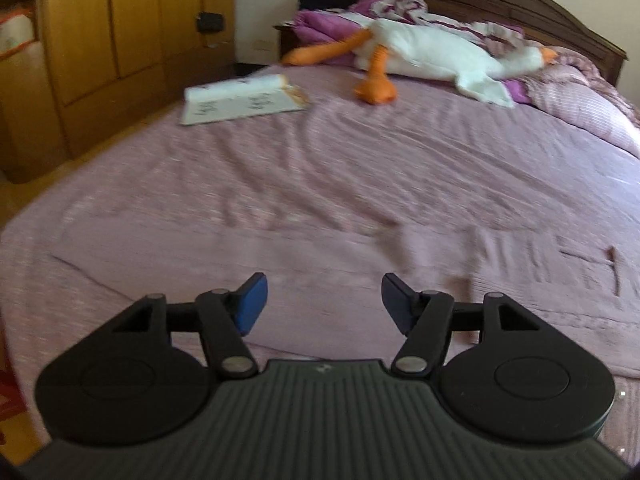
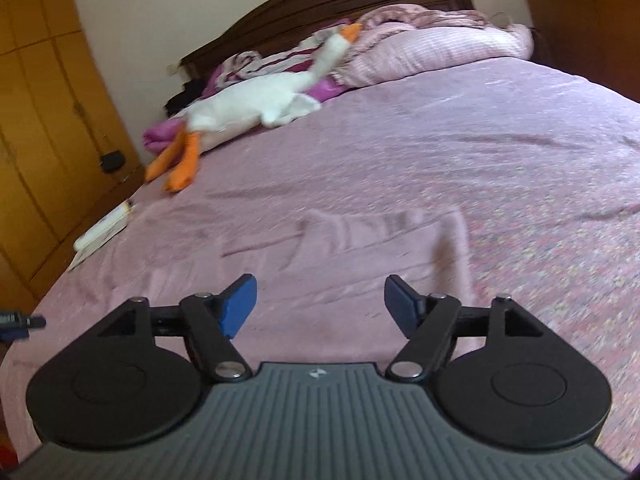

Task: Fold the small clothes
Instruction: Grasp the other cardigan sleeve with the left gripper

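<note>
A pale pink garment [image 1: 360,264] lies spread flat on the pink bedspread, hard to tell from it in colour. In the right wrist view it [image 2: 372,248] lies just ahead of the fingers, with a raised fold at its right side. My left gripper [image 1: 324,304] is open and empty, hovering over the garment's near edge. My right gripper [image 2: 320,306] is open and empty, just above the garment's near part. Both views are blurred.
A white plush goose with orange feet [image 1: 432,50] lies at the bed's far end by pillows and a purple blanket [image 2: 436,48]. A folded white cloth [image 1: 244,98] sits at the far left of the bed. A wooden wardrobe [image 1: 100,40] stands left.
</note>
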Motion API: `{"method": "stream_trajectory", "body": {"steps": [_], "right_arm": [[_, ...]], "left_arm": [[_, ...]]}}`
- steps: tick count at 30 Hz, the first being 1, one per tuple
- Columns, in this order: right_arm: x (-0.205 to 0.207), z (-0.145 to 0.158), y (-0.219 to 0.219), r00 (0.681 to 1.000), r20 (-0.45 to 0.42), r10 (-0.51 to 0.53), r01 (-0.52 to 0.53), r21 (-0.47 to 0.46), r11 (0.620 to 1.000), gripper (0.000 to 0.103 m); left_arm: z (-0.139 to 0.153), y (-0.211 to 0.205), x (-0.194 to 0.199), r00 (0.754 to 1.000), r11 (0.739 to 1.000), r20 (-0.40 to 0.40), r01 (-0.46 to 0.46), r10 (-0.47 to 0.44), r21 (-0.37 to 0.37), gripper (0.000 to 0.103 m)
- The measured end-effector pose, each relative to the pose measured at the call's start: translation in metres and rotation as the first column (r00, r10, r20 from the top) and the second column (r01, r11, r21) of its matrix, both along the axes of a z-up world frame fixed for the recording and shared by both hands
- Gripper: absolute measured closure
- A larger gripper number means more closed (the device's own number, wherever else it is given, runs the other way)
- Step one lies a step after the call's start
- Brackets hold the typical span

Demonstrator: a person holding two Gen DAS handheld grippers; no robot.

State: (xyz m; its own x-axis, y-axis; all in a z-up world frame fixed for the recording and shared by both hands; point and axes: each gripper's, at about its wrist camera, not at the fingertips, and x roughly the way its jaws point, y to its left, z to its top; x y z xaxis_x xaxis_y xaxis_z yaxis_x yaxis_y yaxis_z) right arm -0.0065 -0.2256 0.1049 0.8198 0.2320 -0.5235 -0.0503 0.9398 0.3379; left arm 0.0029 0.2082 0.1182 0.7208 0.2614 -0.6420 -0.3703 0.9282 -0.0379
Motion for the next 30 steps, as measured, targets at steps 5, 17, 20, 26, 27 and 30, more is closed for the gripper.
{"method": "stream_trajectory", "body": {"steps": [5, 17, 20, 26, 27, 30], "right_arm": [[-0.024, -0.011, 0.04, 0.999, 0.003, 0.038, -0.038, -0.056, 0.998, 0.018], [-0.058, -0.051, 0.082, 0.998, -0.023, 0.066, -0.068, -0.141, 0.988, 0.009], [-0.061, -0.054, 0.085, 0.998, -0.028, 0.065, -0.068, -0.144, 0.987, 0.008], [-0.056, -0.057, 0.08, 0.999, -0.03, 0.032, -0.035, -0.124, 0.992, 0.008], [-0.056, -0.058, 0.08, 0.999, -0.033, 0.028, -0.032, -0.124, 0.992, 0.008], [-0.055, -0.06, 0.081, 0.999, -0.04, 0.011, -0.016, -0.124, 0.992, 0.008]], "left_arm": [[-0.005, 0.031, -0.01, 0.998, 0.998, -0.011, -0.063, 0.063, -0.019, 0.032], [-0.055, 0.07, -0.009, 0.988, 0.972, -0.01, -0.152, 0.152, -0.181, 0.032], [-0.068, 0.083, -0.009, 0.98, 0.952, -0.003, -0.195, 0.2, -0.236, 0.032], [-0.078, 0.103, -0.013, 0.96, 0.921, 0.078, -0.234, 0.27, -0.311, 0.032], [-0.079, 0.107, -0.013, 0.955, 0.915, 0.09, -0.239, 0.281, -0.325, 0.032], [-0.081, 0.119, -0.008, 0.944, 0.898, 0.113, -0.251, 0.309, -0.362, 0.032]]}}
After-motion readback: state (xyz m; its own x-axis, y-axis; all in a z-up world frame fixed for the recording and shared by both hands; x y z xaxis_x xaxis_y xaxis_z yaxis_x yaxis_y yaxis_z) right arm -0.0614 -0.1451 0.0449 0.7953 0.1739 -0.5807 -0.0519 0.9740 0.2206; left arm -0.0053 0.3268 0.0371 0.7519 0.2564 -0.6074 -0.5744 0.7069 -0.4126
